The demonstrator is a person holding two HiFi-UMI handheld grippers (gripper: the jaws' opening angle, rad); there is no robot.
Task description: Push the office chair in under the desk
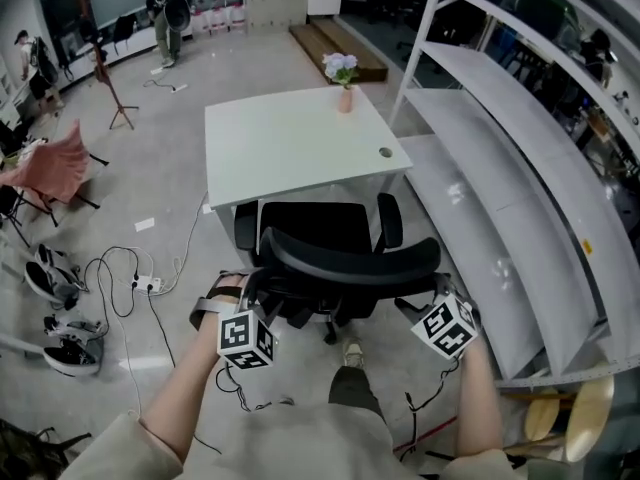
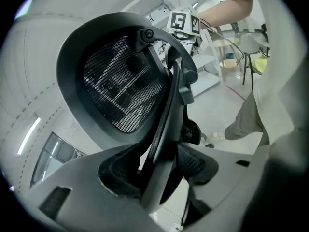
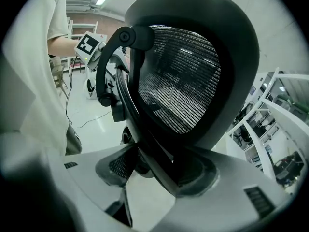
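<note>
A black office chair (image 1: 318, 230) with a mesh backrest (image 1: 350, 260) stands at the near edge of the white desk (image 1: 290, 138), its seat partly under the top and its back toward me. My left gripper (image 1: 258, 293) holds the backrest's left rim, and my right gripper (image 1: 425, 290) holds its right rim. In the left gripper view the black frame (image 2: 161, 144) runs between the jaws, which are shut on it. The right gripper view shows the backrest frame (image 3: 154, 163) clamped the same way, under the mesh (image 3: 181, 88).
A vase of flowers (image 1: 343, 78) stands at the desk's far edge. White shelving (image 1: 500, 118) runs close along the right. Cables (image 1: 130, 278) and shoes (image 1: 60, 313) lie on the floor at the left, near a pink folding chair (image 1: 55, 168). A person (image 1: 165, 18) stands far back.
</note>
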